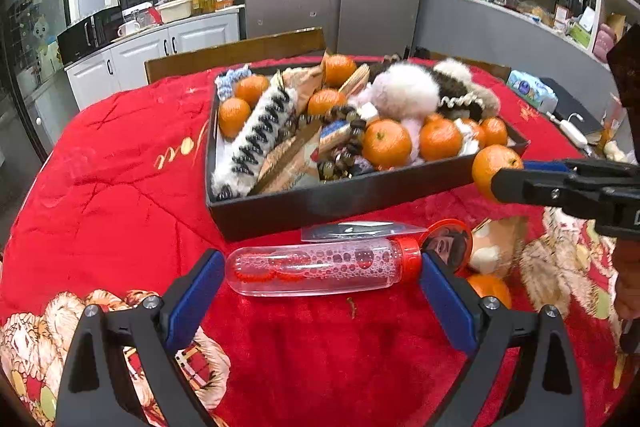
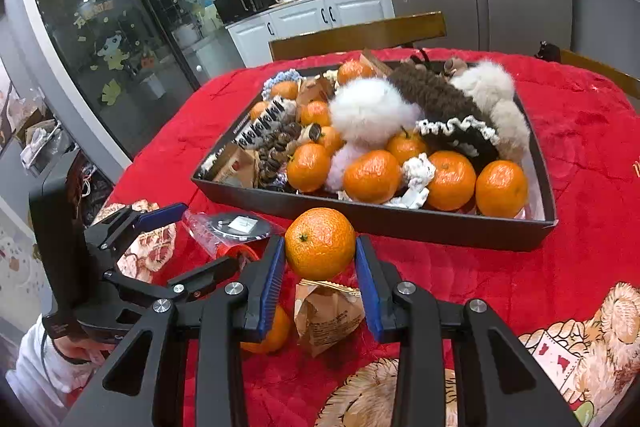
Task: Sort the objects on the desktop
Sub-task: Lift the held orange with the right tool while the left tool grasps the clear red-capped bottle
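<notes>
Gripping a mandarin (image 2: 320,243) between its 2 blue pads (image 2: 272,283), the right gripper (image 2: 320,267) is held raised above the red tablecloth (image 2: 580,147), just short of the near wall of the black tray (image 2: 440,227). From the left wrist view, the same right gripper (image 1: 500,183) reaches in level from the right edge, its fingers pointing left, with the mandarin (image 1: 494,169) beside the tray's near right corner. The left gripper (image 1: 322,275) sits low over the cloth, fingers spread wide and pointing toward the tray (image 1: 320,203). A clear bottle with a red cap (image 1: 320,271) lies on its side between those fingertips; contact with the pads cannot be determined. Beyond the bottle lies a clear plastic bag (image 1: 356,231), touching the tray wall. The tray holds several mandarins, fluffy pom-poms (image 2: 372,111), a bead string (image 1: 344,139) and paper packets. On the cloth beneath the right gripper rest a brown paper packet (image 2: 324,315) and a second loose mandarin (image 2: 276,335).
</notes>
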The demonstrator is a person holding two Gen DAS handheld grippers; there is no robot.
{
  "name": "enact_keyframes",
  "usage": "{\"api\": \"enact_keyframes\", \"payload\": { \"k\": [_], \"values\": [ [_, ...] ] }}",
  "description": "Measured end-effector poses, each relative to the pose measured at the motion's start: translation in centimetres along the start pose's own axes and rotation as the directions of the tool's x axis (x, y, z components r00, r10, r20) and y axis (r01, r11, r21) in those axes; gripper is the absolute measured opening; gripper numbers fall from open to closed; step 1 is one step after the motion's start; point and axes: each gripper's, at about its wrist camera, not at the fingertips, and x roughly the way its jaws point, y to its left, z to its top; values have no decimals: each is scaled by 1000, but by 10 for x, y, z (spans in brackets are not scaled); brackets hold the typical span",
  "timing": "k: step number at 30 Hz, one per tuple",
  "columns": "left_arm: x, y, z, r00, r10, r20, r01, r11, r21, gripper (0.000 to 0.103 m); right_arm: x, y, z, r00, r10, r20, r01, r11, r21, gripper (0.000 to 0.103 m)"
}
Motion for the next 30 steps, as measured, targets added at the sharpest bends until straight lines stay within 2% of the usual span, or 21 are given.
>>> {"api": "enact_keyframes", "payload": {
  "k": [7, 12, 30],
  "values": [
    [-27, -2, 11, 997, -2, 71, 2, 1000, 0, 97, -11, 2, 1, 1000, 5, 20, -5, 1000, 1, 34],
    [-38, -3, 18, 994, 29, 107, -30, 999, 9, 97, -19, 5, 2, 999, 8, 40, -8, 1000, -1, 34],
    [-38, -3, 17, 995, 19, 96, -21, 1000, 17, 97, -22, 9, 2, 999, 17, 44, -16, 1000, -11, 34]
  ]
}}
